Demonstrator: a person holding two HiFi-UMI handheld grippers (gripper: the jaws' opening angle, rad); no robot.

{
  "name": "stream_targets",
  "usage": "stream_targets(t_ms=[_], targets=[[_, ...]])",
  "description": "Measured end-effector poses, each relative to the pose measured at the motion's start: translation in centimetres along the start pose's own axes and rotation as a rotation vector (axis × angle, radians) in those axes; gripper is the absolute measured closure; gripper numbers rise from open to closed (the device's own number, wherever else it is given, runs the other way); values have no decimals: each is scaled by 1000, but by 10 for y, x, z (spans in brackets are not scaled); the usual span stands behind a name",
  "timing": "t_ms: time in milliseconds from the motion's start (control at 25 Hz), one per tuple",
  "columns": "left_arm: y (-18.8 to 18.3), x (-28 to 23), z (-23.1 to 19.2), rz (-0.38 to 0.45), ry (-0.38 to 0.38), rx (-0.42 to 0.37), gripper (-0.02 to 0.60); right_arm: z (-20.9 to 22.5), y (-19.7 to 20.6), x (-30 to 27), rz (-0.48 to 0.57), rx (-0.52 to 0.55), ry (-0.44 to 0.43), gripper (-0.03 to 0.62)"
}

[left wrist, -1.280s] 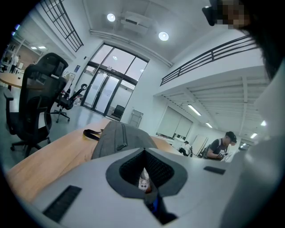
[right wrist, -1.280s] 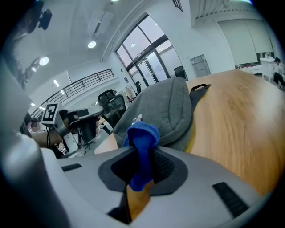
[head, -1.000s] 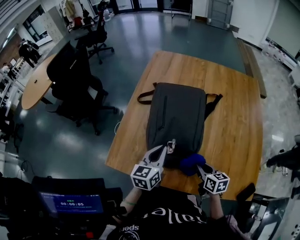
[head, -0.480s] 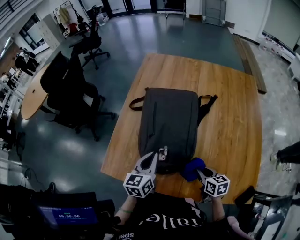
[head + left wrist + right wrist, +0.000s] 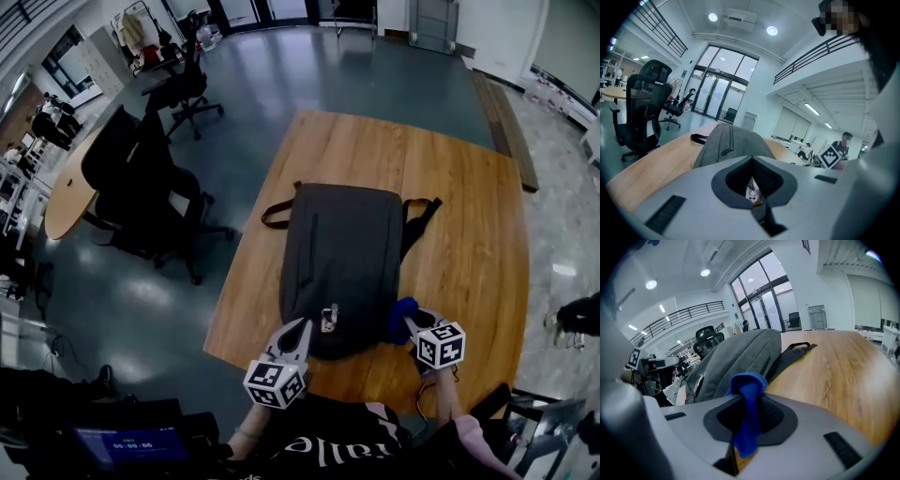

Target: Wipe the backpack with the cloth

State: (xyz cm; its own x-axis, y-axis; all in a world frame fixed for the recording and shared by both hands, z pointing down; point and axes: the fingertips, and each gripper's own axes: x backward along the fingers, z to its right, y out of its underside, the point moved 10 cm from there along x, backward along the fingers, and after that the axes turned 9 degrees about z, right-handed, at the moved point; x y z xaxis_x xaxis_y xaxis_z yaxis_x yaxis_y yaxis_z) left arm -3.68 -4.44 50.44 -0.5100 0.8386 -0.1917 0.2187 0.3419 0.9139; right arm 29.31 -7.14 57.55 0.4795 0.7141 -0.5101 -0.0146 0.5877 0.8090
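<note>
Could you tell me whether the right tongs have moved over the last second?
Yes. The right tongs, shut on the cloth, went from the backpack's near end round its corner to its right side.

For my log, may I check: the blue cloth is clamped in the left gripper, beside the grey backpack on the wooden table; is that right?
Not quite: the blue cloth is clamped in the right gripper, not the left gripper, which pinches only a small tag; the right gripper view shows it. It is indeed beside the grey backpack on the wooden table.
</note>
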Motion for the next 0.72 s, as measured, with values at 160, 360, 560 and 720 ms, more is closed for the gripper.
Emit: stream_targets(t_ms=[160, 360, 560, 720], targets=[[1, 1, -2, -2, -18, 12, 583, 21, -18, -11, 0, 28, 18, 539], [1, 4, 1, -1, -40, 20, 583, 51, -39, -23, 12, 24, 36, 539], [6, 8, -2, -5, -60, 30, 583, 81, -70, -44, 36, 29, 51, 539], [11, 11, -4, -11, -76, 35, 583, 104, -93, -63, 38, 38, 61, 539]])
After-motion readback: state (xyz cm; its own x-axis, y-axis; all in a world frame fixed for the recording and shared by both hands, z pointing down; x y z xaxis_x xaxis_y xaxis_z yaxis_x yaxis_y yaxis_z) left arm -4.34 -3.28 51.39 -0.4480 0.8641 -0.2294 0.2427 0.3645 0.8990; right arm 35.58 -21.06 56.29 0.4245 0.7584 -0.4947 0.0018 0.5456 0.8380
